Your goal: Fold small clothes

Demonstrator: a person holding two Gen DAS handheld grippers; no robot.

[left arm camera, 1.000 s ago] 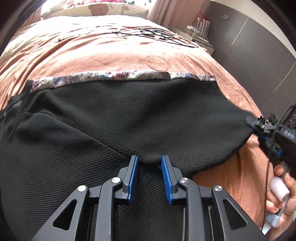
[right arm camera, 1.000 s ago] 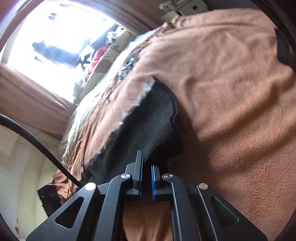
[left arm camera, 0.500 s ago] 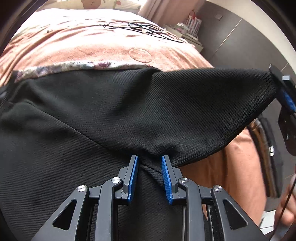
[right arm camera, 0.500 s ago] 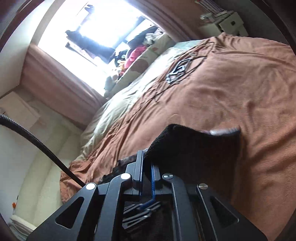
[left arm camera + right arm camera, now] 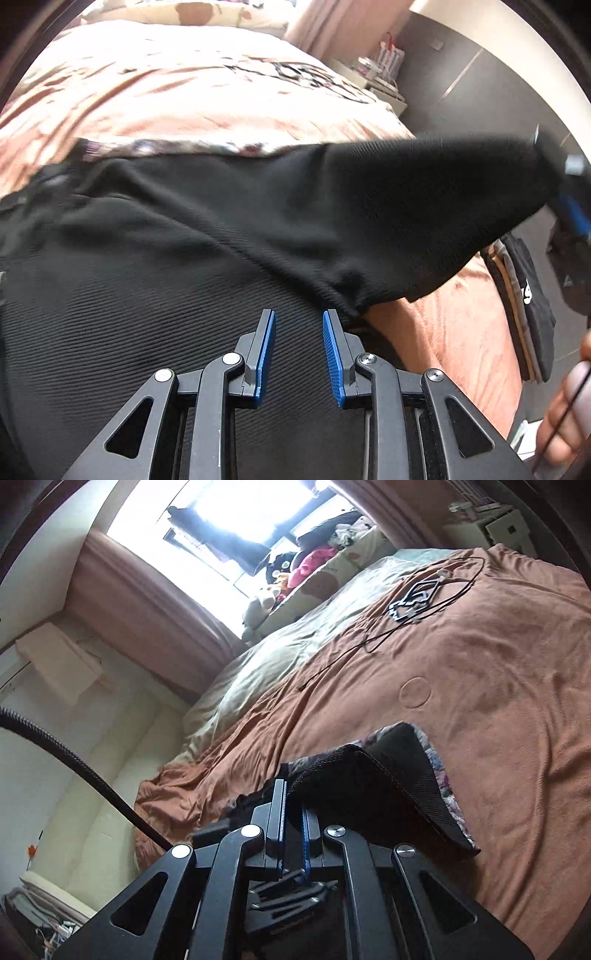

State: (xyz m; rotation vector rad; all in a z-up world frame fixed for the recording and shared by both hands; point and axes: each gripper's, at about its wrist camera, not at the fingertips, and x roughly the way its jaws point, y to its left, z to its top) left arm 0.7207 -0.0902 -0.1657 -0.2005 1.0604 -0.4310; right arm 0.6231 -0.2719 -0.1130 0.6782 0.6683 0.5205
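A black ribbed garment [image 5: 184, 258] with a floral hem [image 5: 166, 147] lies spread on the orange bedcover [image 5: 221, 110]. My left gripper [image 5: 298, 314] is open and low over the cloth near its right edge, the fabric running under the blue pads. At the right of the left wrist view, my right gripper [image 5: 572, 206] holds one corner raised, blurred. In the right wrist view the right gripper [image 5: 293, 797] is shut on that black corner [image 5: 369, 782], which curls over and shows its floral lining [image 5: 441, 775].
Black cables and a small frame [image 5: 413, 598] lie further up the bed. Pillows and plush toys [image 5: 295, 572] sit by the window. A stack of folded clothes [image 5: 528, 314] lies at the bed's right edge, near a person's hand [image 5: 569, 417]. Dark cabinets [image 5: 480, 92] stand beyond.
The right gripper has lifted the garment's right corner off the bed and carried it up and inward. The left gripper stays open in the same spot on the cloth.
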